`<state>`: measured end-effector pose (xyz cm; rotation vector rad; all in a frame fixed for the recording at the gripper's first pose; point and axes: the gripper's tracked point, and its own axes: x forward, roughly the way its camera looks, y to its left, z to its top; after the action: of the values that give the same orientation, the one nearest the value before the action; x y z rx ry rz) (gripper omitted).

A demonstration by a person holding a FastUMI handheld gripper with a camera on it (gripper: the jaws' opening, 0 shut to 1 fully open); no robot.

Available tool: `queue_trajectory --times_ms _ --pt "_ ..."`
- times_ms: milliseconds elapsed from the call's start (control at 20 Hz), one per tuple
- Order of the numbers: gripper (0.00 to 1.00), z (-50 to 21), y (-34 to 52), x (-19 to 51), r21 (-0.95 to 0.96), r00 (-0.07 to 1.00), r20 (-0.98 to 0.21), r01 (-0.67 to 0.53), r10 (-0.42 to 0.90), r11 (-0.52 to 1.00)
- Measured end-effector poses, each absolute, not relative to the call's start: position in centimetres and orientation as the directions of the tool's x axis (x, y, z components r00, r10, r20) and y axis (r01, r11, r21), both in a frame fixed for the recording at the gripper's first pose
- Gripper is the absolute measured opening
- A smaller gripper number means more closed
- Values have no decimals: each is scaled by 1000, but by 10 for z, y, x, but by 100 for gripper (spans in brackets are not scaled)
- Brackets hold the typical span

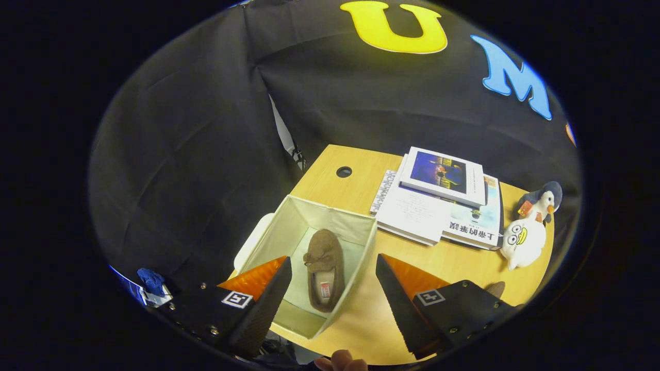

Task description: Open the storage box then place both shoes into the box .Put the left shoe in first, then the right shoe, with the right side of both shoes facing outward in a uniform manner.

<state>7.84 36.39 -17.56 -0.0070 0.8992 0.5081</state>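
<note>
A cream fabric storage box stands open on the wooden table, below and just ahead of my fingers. One brown moccasin shoe lies flat on the box floor, toe pointing away from me. Its lid lies against the box's left side. My gripper hovers above the box, open, with nothing between its fingers. Behind the right finger, a small brown bit peeks out, possibly the second shoe; I cannot tell.
A stack of books and magazines lies beyond the box to the right. Two plush toys, a white one and a penguin, sit near the table's right edge. A cable hole is at the far side. A fingertip shows below.
</note>
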Motion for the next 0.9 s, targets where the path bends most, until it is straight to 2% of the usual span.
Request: queue_trajectory --times_ms 450,900 --pt "99 -149 262 56 254 580 -682 -384 446 888" --pt "99 -158 155 44 244 637 -679 -272 364 931"
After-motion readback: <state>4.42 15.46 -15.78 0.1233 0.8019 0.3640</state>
